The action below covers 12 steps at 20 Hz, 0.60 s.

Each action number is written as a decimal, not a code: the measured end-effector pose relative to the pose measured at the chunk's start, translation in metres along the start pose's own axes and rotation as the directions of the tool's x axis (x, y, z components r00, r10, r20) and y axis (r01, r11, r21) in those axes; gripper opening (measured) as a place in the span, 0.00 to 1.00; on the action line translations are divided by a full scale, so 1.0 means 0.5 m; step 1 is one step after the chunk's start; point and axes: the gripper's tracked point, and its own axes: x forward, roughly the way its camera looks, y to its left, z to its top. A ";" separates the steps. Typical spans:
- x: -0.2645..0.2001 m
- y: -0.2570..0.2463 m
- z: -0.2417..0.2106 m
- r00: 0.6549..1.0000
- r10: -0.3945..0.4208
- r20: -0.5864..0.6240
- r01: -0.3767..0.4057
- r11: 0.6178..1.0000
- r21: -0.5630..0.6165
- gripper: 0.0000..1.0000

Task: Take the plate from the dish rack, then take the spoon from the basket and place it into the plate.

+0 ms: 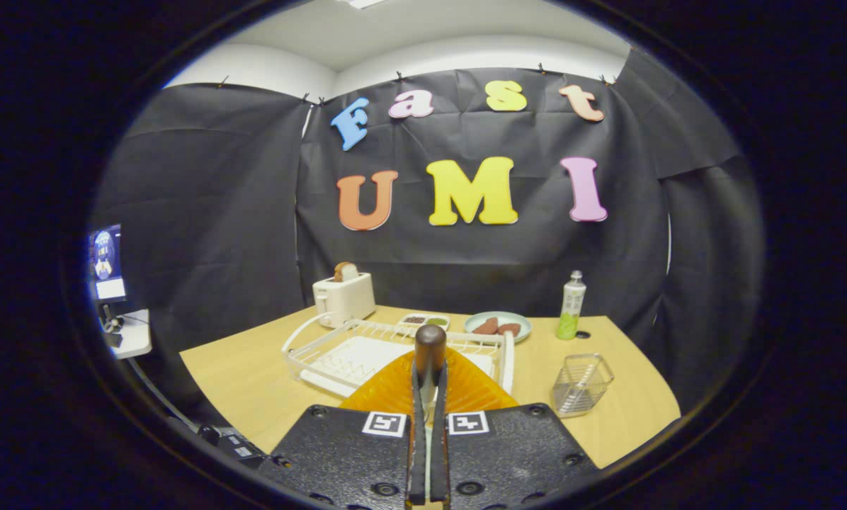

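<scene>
One gripper [429, 397], two fingers closed on one spoon [430, 348], dark handle end protruding past fingertips. One orange plate [466, 389] directly beneath fingers. One white dish rack [338, 354] just ahead. One wire basket [581, 383] to right of fingers. Beyond: one toaster [344, 297], one bottle [571, 306], one green dish [498, 326] holding apparently two brown items, one small tray [423, 321].

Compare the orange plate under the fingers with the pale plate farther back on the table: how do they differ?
The orange plate is ribbed and lies just below the fingers, which press on a spoon above it. The pale green plate is smooth, sits beyond the dish rack and holds brownish food. Both rest on the wooden table.
</scene>
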 end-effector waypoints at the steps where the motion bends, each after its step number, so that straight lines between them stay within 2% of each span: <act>1: 0.004 0.014 -0.023 1.000 0.013 -0.019 -0.013 1.000 0.002 0.08; 5: 0.019 0.060 -0.105 0.993 0.073 -0.096 -0.069 0.997 0.039 0.08; 12: 0.037 0.101 -0.166 0.972 0.150 -0.179 -0.130 0.984 0.121 0.10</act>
